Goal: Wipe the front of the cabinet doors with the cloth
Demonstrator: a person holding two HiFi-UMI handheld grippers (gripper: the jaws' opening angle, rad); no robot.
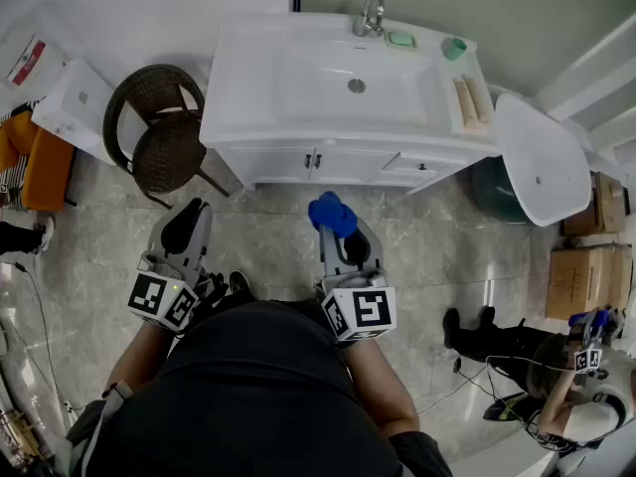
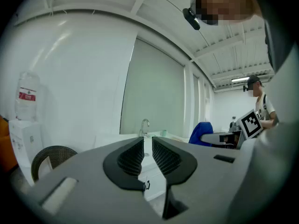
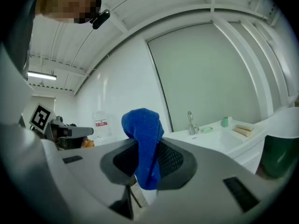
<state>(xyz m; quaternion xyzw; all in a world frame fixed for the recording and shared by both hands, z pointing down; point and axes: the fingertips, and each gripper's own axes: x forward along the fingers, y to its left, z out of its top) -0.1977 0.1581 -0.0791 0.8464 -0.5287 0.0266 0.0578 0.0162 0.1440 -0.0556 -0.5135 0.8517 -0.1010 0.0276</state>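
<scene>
Readable text: none. The red label on the water bottle (image 2: 27, 94), up left of the left jaws, is too small to read. Cubes carry black-and-white square markers only.

Right gripper (image 3: 147, 164) jaws clamped on the blue cloth (image 3: 144, 139), which bunches above the tips and hangs a little below. Left gripper (image 2: 147, 146) jaws nearly together, thin slit, nothing in it.

Cabinet doors (image 1: 298, 164) sit ahead of both jaws, apart from the cloth, under a white sink vanity (image 1: 260, 78) with faucet (image 1: 370, 13) and green cup (image 1: 454, 48). Wicker chair (image 1: 159, 132) lies ahead-left of the left jaws. Grey marbled tile floor (image 1: 437, 237), white walls, cardboard boxes (image 1: 586, 276) far right.
</scene>
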